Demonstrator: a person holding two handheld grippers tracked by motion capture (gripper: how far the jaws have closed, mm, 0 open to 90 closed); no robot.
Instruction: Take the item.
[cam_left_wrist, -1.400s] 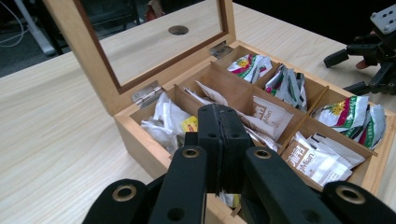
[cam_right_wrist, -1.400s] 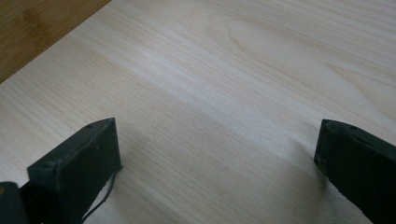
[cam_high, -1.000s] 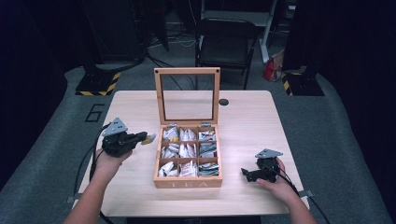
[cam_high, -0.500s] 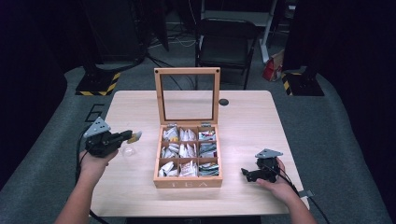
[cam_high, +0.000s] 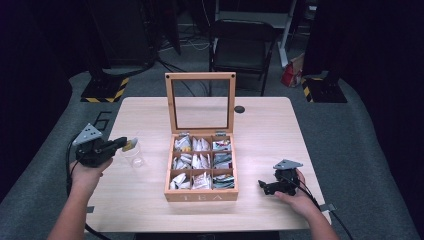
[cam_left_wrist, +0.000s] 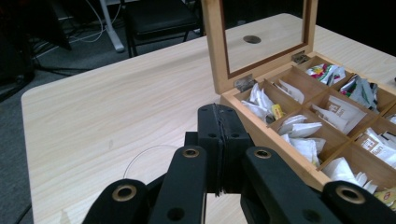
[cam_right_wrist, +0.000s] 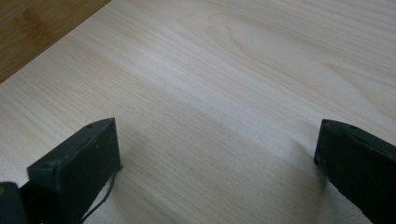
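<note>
Clear cup (cam_high: 133, 155) left of the box (cam_high: 202, 165): left gripper (cam_high: 121, 144) clenched on a teabag (cam_high: 130, 145) above it, release next; right gripper (cam_high: 263, 186) released.

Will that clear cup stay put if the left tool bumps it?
Probably not: the clear cup looks thin and empty, so likely light and tippy. The tea bag in the left tool seems soft, unlikely to shove it.

My own closed left gripper (cam_left_wrist: 219, 154) hides whatever it pinches; a clear cup (cam_high: 134, 155) below shows merely a faint rim. The tea box (cam_left_wrist: 299, 154) is cut off at the right edge, its packet labels unreadable.
</note>
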